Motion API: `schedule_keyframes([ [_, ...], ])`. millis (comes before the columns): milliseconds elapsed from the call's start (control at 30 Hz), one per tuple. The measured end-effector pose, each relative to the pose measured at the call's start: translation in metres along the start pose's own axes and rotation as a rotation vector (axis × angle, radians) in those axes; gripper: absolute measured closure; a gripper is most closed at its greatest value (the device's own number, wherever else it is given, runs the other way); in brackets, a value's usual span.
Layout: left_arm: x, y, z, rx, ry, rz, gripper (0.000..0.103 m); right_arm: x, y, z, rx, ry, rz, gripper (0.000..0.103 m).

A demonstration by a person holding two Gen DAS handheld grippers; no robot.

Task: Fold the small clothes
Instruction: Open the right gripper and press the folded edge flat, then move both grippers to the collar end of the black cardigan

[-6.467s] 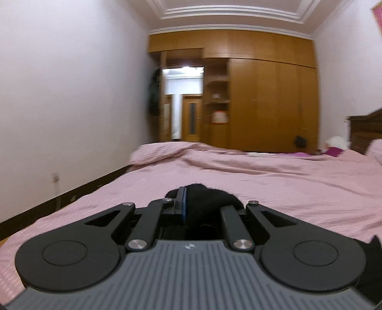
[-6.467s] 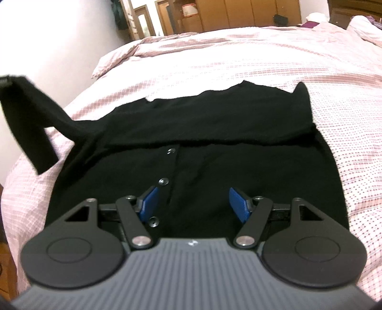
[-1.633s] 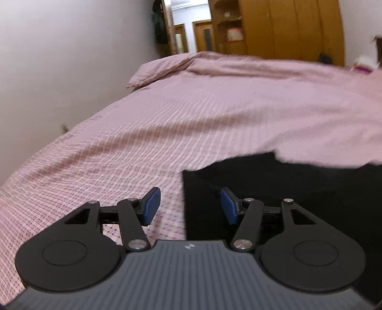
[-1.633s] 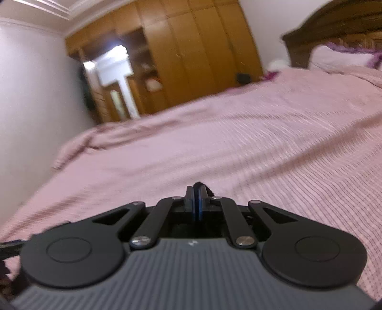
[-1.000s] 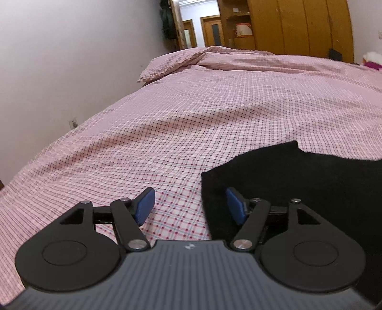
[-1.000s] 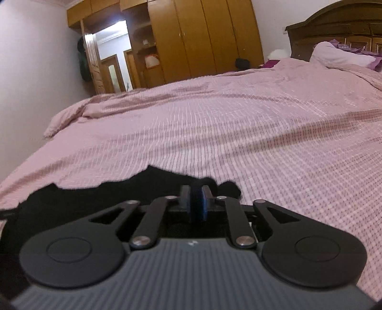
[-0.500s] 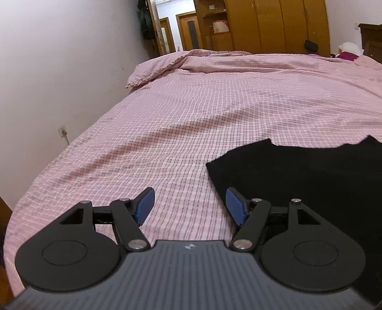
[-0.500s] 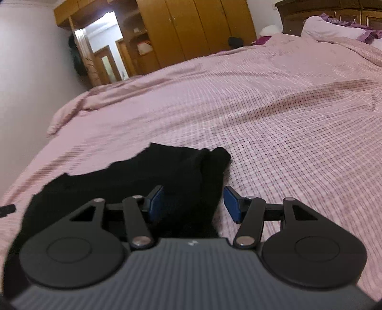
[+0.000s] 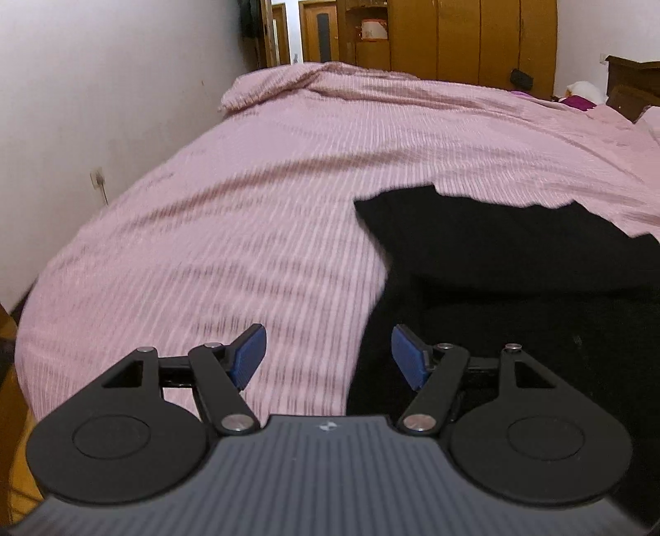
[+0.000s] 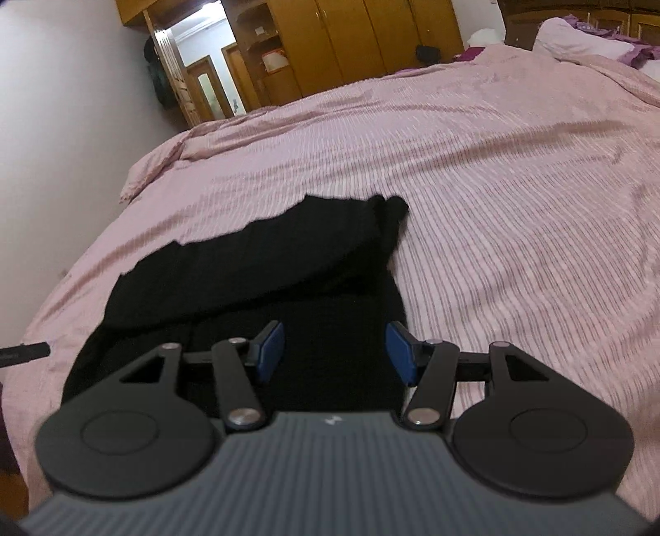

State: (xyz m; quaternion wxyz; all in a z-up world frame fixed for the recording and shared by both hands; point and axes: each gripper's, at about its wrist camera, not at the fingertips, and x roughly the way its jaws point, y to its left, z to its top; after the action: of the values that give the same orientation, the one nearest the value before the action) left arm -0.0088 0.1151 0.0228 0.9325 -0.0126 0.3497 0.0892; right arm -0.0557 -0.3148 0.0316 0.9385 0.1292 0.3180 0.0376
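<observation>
Both grippers hang empty over the bed; left gripper spread wide, straddling the black garment's left edge; right gripper, jaws just parted off the cloth, sits over its right edge; the garment lies flat, long axis running side to side between them

The left gripper hangs with jaws apart over the bed; a black garment lies right, a wardrobe far.
</observation>
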Motion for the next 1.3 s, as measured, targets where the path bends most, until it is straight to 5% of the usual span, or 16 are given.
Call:
schedule_keyframes([
  [267,-0.026,0.006,-0.061,-0.045,0.104,-0.112,0.03,-0.026,-0.003,-0.037,-0.001,0.076,0.009,0.046],
  [600,-0.016,-0.01,-0.092,0.008,0.186,-0.183,0.03,-0.023,-0.012,-0.075,0.058,0.233,0.054,0.046],
  [833,-0.008,-0.008,-0.108,-0.086,0.238,-0.42,0.032,-0.014,-0.01,-0.083,0.057,0.277,0.1,0.046],
  [1300,0.001,-0.026,-0.114,-0.015,0.249,-0.401,0.031,-0.001,0.006,-0.086,-0.012,0.35,0.148,0.042],
])
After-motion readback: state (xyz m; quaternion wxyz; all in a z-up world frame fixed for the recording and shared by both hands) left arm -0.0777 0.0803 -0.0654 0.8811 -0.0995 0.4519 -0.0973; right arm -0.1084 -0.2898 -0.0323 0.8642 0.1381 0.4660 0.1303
